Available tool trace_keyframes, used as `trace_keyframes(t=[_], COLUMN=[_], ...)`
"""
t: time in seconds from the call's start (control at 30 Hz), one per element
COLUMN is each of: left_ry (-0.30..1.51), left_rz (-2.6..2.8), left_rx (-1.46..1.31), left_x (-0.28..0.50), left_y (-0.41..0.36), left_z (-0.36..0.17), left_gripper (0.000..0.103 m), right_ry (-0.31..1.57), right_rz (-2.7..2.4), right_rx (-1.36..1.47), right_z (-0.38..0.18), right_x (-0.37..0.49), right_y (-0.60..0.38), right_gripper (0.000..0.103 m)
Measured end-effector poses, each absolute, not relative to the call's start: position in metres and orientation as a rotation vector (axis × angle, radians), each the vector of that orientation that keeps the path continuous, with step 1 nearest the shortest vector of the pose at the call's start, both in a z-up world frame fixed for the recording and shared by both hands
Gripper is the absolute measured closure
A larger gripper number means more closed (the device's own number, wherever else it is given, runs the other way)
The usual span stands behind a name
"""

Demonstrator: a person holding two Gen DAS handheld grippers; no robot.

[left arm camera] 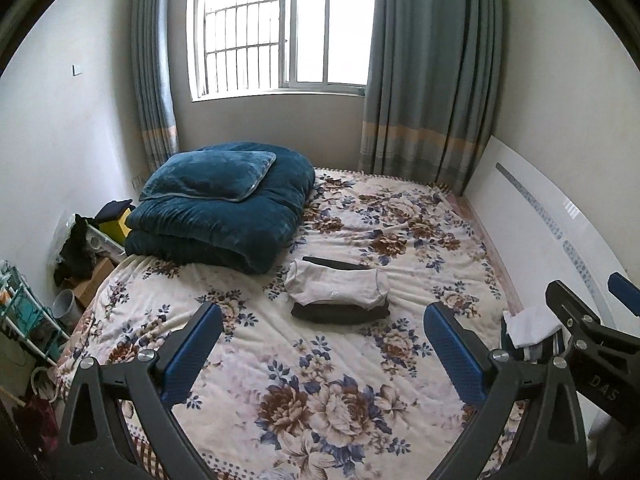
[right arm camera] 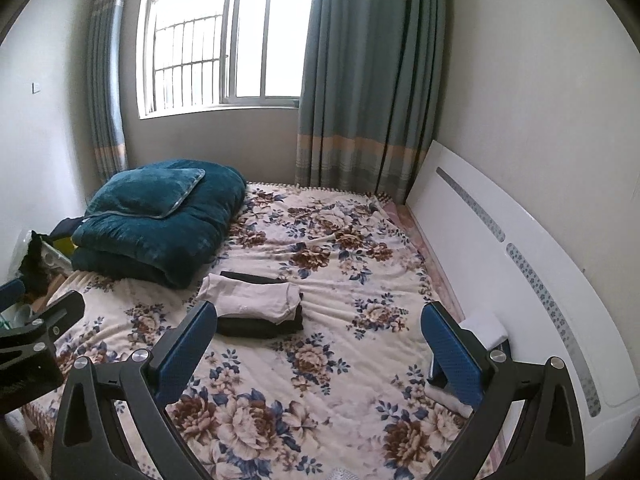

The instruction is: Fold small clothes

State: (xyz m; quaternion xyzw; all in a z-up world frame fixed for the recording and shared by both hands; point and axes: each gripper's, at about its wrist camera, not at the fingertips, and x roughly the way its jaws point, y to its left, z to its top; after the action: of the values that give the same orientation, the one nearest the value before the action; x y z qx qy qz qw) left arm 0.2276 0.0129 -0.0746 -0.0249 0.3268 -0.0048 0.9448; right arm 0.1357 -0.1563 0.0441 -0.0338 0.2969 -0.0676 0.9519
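A folded stack lies mid-bed: a white garment point(left arm camera: 338, 286) on top of a dark one point(left arm camera: 340, 314), with another dark piece point(left arm camera: 334, 263) behind. It also shows in the right wrist view point(right arm camera: 252, 298). A second pile with a white garment point(left arm camera: 530, 326) on top sits by the headboard, also visible in the right wrist view point(right arm camera: 486, 326). My left gripper point(left arm camera: 322, 344) is open and empty, held above the bed short of the stack. My right gripper point(right arm camera: 318, 342) is open and empty, its right finger over the headboard pile.
The bed has a floral sheet point(left arm camera: 320, 396). A folded teal quilt with a pillow point(left arm camera: 218, 200) sits at the far left corner. A white headboard point(right arm camera: 512, 264) runs along the right. Boxes, a rack and clutter point(left arm camera: 80, 260) stand beside the bed's left edge.
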Motion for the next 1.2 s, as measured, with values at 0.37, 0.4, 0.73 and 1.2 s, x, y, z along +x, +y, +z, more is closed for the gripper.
trace_keyframes(t=[0.37,0.4,0.73,1.2], left_ry=[0.645,0.643,0.631,0.627], left_rz=[0.008,0.009,0.013,0.025], left_rx=[-0.056,-0.059,-0.061,-0.066], left_x=[0.218,0.217,0.214,0.201], left_y=[0.01,0.01,0.008,0.012], left_z=[-0.067,-0.067,-0.061,-0.056], left_gripper=[0.0,0.0,0.0,0.0], right_ry=[0.59,0.59,0.583,0.576], right_rz=[-0.112,-0.11,-0.097,-0.082], right_rx=[-0.076,-0.075,-0.07,-0.059], right_z=[0.054,0.055,0.058,0.061], right_x=[0.124,0.123,0.124,0.12], right_y=[-0.15,-0.151,-0.154,-0.152], right_gripper=[0.0,0.0,0.0,0.0])
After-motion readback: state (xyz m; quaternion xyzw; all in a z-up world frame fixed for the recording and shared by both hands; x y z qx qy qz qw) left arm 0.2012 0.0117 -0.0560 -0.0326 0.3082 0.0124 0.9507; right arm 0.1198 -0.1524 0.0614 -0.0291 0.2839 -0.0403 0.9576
